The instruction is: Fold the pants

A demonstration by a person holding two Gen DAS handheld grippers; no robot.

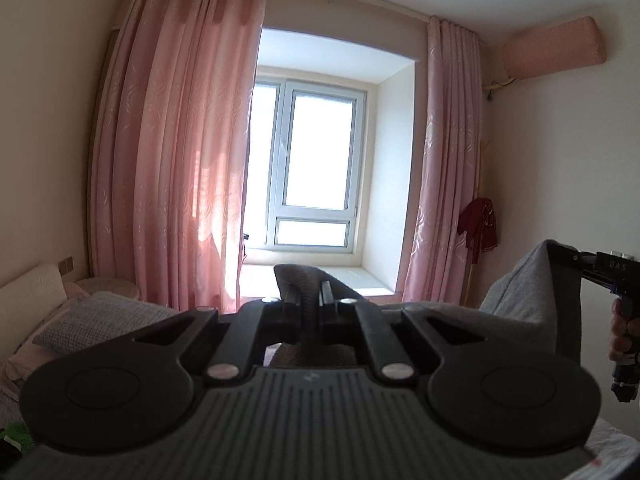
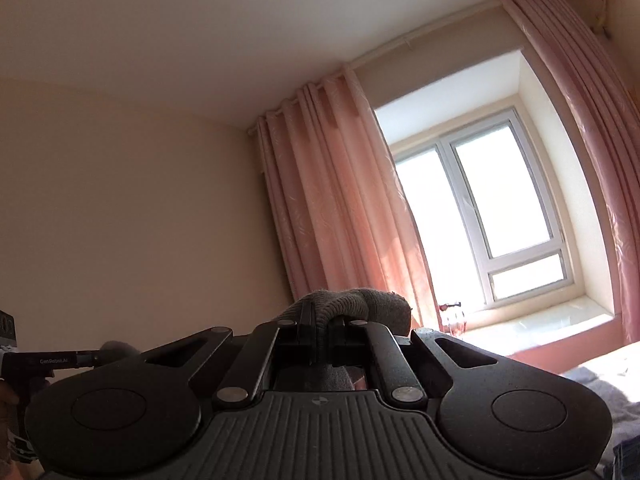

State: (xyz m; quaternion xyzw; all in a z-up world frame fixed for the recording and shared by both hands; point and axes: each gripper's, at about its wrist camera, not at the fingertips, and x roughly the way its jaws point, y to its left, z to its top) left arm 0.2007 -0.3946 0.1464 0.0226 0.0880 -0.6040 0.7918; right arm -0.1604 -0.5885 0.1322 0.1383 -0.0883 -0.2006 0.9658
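Grey knit pants [image 1: 516, 300] hang in the air above a bed [image 1: 100, 316] in a room with pink curtains [image 1: 176, 160] and a bright window [image 1: 316, 168], their top edge stretched roughly level from one gripper to the other. At left, the left gripper [image 1: 310, 300] has its jaws nearly closed, pinching a bunched fold of the fabric. At right, the right gripper [image 2: 320, 326] has its jaws clamped tight on another ribbed fold, a hand [image 1: 620, 336] on its handle.

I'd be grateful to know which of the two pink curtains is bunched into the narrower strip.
The right-hand curtain, beside the red garment, is the narrow one; the left-hand curtain spreads far wider.
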